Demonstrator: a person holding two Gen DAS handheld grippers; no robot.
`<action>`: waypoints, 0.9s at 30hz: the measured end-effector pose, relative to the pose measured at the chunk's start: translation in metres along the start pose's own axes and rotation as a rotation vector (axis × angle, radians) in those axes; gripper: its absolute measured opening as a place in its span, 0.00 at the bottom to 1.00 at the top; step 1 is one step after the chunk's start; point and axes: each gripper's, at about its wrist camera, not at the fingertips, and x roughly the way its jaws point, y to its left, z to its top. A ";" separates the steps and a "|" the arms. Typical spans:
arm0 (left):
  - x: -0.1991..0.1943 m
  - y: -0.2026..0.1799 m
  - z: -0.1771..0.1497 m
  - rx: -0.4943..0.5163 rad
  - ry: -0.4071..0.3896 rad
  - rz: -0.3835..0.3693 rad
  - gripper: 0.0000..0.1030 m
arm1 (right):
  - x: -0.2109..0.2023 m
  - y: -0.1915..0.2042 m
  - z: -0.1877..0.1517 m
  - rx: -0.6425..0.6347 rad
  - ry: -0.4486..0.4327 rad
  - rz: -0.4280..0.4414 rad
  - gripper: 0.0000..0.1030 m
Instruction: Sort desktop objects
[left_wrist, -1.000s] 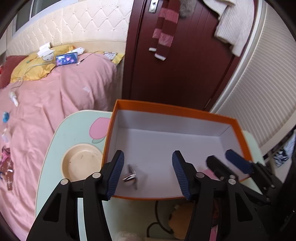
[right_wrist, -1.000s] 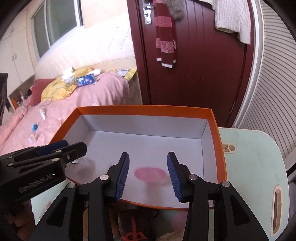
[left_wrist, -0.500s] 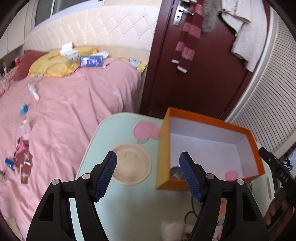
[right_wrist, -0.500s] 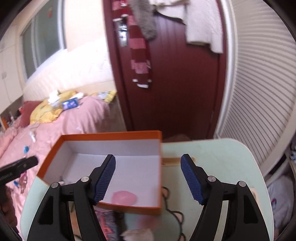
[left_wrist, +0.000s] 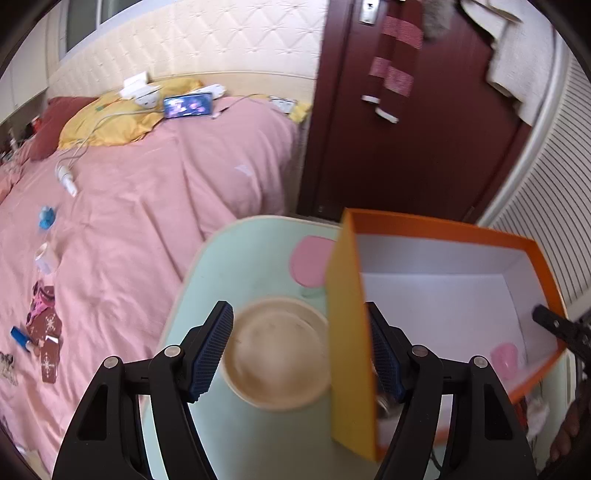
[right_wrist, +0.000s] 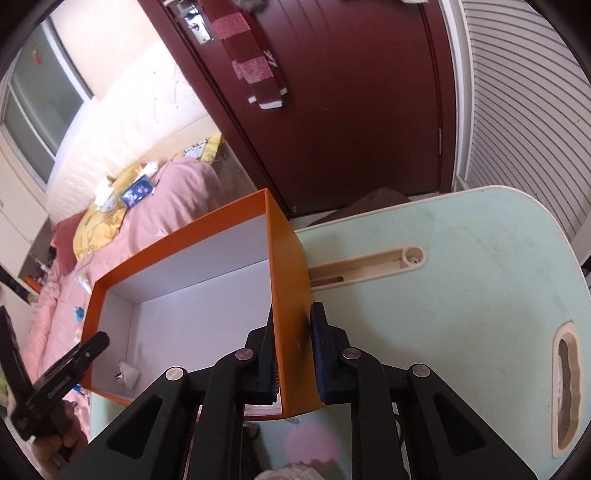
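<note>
A pink bed (left_wrist: 140, 206) fills 9 o'clock, its cream padded headboard (left_wrist: 207, 44) at 11. A dark red door (left_wrist: 413, 110) stands at 12, a slatted wall (right_wrist: 524, 96) at 2. Daylight from a window (right_wrist: 40, 107).

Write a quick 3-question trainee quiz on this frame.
1. True or false: the right tool has one finger on each side of a wall of the orange box.
2. What stands on the table just outside the box, between the fingers of the left tool? A) beige bowl B) mug C) book
3. Fill in: the left tool's jaws are ___.
Key: 1 true; 2 A; 3 open.
</note>
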 end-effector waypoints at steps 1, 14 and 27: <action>0.003 0.006 0.004 -0.016 -0.004 0.001 0.69 | 0.002 0.003 0.002 0.000 0.003 0.003 0.14; 0.024 0.011 0.039 0.055 -0.061 0.068 0.69 | 0.009 0.030 -0.003 -0.026 0.048 0.013 0.14; -0.020 0.024 0.044 -0.042 -0.181 -0.046 0.69 | -0.003 0.038 -0.007 -0.054 -0.015 0.004 0.25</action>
